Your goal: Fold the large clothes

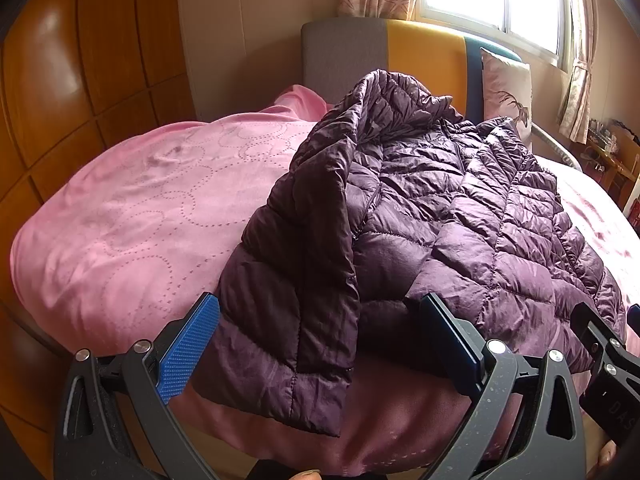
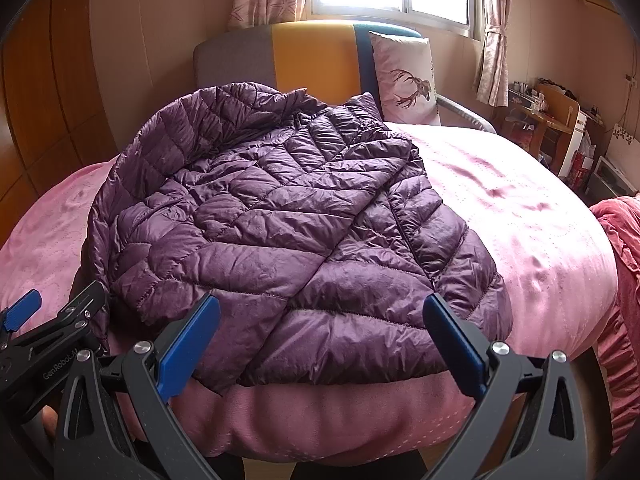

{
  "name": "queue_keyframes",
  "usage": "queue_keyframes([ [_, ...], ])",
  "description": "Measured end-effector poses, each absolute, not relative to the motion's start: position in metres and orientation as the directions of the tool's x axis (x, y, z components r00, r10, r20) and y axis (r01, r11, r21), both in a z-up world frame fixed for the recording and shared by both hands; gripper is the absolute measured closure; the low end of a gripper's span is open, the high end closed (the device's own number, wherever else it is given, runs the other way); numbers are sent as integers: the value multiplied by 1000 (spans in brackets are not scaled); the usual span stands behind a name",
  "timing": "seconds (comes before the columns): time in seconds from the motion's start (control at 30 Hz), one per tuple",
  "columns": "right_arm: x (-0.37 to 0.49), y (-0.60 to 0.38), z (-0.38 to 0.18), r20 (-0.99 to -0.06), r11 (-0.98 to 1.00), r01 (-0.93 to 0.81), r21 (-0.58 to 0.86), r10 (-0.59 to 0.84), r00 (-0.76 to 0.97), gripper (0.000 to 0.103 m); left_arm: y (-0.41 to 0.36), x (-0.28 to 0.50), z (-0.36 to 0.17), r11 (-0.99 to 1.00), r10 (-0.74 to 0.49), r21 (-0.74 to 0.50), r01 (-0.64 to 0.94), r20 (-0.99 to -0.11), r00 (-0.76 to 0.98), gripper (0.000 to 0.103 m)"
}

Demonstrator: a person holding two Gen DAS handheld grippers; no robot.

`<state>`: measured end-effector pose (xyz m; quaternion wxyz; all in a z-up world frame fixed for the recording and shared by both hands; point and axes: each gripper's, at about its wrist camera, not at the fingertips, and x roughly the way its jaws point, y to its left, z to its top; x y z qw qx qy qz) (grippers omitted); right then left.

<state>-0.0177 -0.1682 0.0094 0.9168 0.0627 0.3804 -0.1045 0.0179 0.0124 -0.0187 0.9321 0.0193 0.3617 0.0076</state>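
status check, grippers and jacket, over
Left hand-held gripper open, empty. Right hand-held gripper open, empty. Purple jacket partly folded on bed. Nothing in the way.

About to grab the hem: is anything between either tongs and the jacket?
Nothing visible. The jacket lies on the bed, hem toward both open tongs, left and right, with only bare bedspread in between. The pillow sits far behind.

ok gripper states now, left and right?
Left gripper: open, holding nothing, at the jacket hem.
Right gripper: open, holding nothing.
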Motion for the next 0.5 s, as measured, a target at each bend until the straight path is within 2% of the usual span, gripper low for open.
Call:
queue_keyframes([
  [0.33, -15, -167, 8, -712, 972, 230, 45, -130, 690, 2, 13, 21, -23, 999, 21, 39, 8, -685, 728, 4],
  [0.4, -9, -168, 8, -713, 975, 214, 64, -105, 693, 2, 17, 25, -26, 999, -18, 7, 32, -691, 722, 4],
  [0.47, -2, -169, 6, -714, 976, 200, 81, -83, 695, 2, 29, 30, -30, 993, -120, -93, 77, -701, 702, 4],
  [0.5, 3, -170, 6, -712, 976, 197, 94, -73, 698, 2, 33, 32, -31, 991, -133, -111, 77, -708, 693, 4],
])
